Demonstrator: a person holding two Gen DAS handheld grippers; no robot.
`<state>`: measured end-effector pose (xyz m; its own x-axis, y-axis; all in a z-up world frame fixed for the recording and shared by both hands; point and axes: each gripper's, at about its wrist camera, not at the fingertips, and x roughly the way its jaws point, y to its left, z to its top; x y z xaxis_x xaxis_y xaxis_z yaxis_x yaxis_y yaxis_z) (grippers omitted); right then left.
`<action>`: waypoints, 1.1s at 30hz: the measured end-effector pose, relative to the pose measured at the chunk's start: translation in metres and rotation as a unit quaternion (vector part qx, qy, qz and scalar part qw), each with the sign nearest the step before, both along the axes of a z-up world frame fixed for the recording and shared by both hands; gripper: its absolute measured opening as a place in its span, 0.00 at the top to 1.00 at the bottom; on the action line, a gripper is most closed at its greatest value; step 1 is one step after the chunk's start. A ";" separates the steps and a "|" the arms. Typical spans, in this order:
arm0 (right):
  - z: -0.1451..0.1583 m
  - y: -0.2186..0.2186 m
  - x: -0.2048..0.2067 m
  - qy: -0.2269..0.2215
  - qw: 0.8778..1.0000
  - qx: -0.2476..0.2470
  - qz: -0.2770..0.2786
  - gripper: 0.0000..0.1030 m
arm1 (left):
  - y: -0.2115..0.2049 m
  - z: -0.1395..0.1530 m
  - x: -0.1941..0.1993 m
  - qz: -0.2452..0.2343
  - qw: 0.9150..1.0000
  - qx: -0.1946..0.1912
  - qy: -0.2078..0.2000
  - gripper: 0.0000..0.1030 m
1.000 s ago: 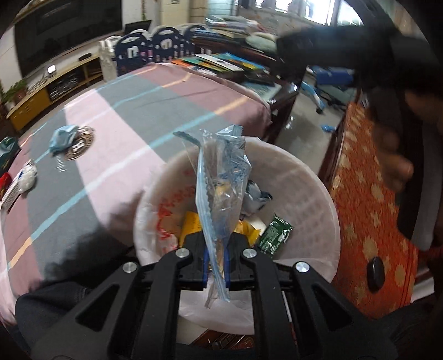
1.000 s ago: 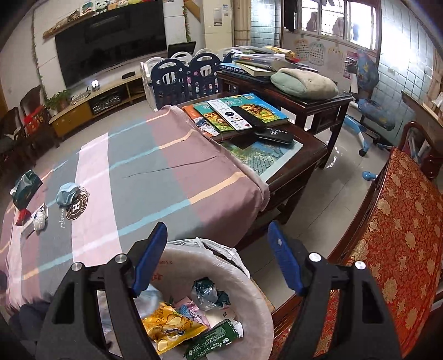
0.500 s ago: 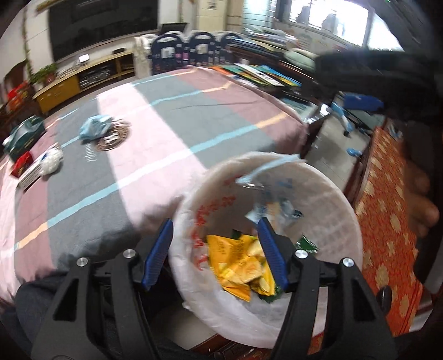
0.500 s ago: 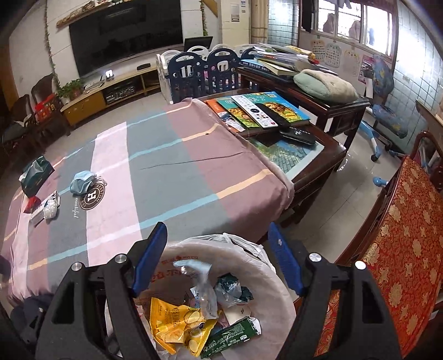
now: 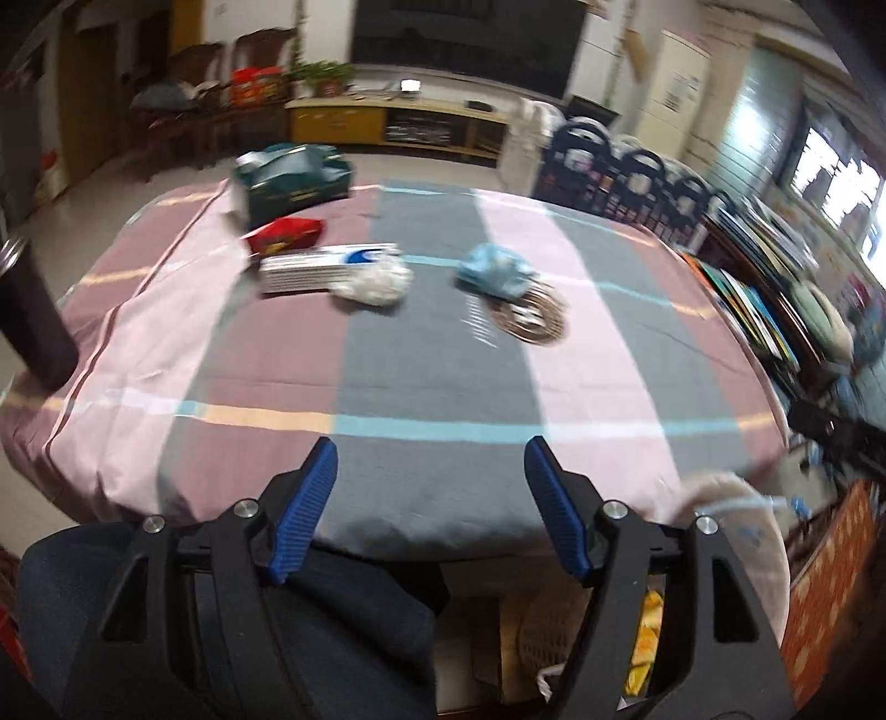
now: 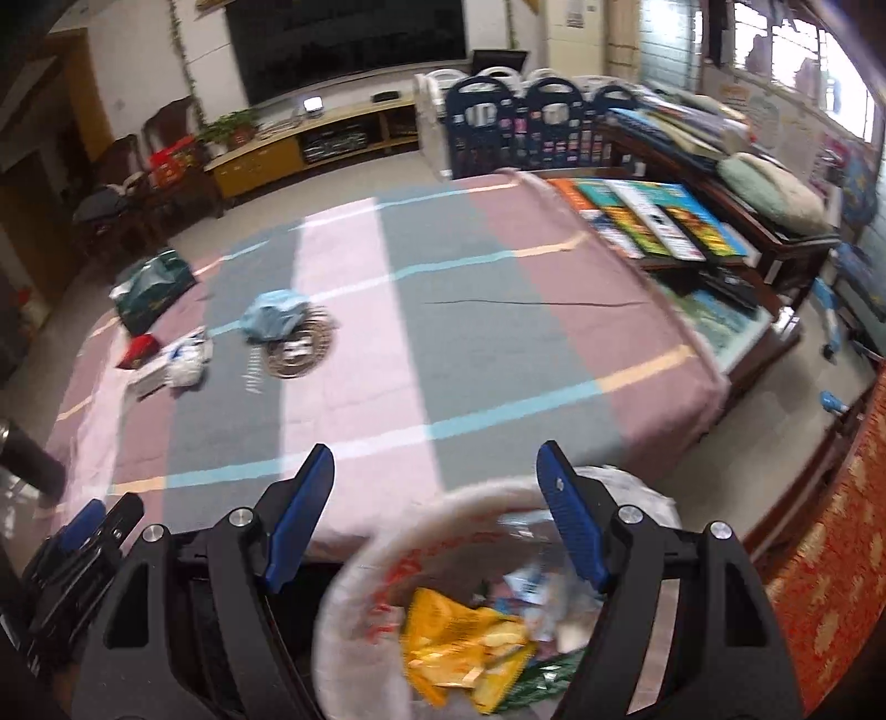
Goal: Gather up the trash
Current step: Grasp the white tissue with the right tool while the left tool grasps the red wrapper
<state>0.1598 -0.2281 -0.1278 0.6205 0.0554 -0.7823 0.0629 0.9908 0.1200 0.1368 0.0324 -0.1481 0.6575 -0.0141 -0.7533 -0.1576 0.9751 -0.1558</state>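
Right wrist view: white bag-lined round trash bin (image 6: 354, 603) holding yellow snack wrapper (image 6: 465, 648), directly below and between right tongs (image 6: 434, 482), jaws wide apart, empty. Left tongs (image 5: 429, 476) just been opening, nothing between, over striped pink-grey tablecloth (image 5: 432, 354). Far ahead: crumpled light-blue wrapper (image 5: 495, 271), crumpled white plastic (image 5: 374, 282), red packet (image 5: 285, 234), dark-green pouch (image 5: 293, 178). Bin at lower right of left tongs.

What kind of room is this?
Probably a home living room: a big dark television hangs above a low cabinet, with a child's playpen fence behind the cloth-covered table.
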 end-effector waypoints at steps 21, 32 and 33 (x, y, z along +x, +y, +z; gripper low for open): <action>-0.078 0.272 0.177 0.027 0.973 -0.083 0.212 0.28 | 0.155 -0.020 0.004 0.166 0.984 -0.043 -0.043 0.34; -0.097 0.271 0.160 0.084 0.944 0.002 0.318 0.81 | 0.166 -0.032 0.007 0.182 0.981 -0.067 -0.022 0.33; -0.092 0.264 0.151 0.079 0.943 0.000 0.323 0.81 | 0.166 -0.031 0.007 0.181 0.981 -0.065 -0.023 0.33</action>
<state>0.3112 0.0358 -0.2195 0.3333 0.3822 -0.8619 -0.5372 0.8282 0.1595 0.1435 0.1982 -0.1792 0.6709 0.1320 -0.7297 -0.4794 0.8279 -0.2911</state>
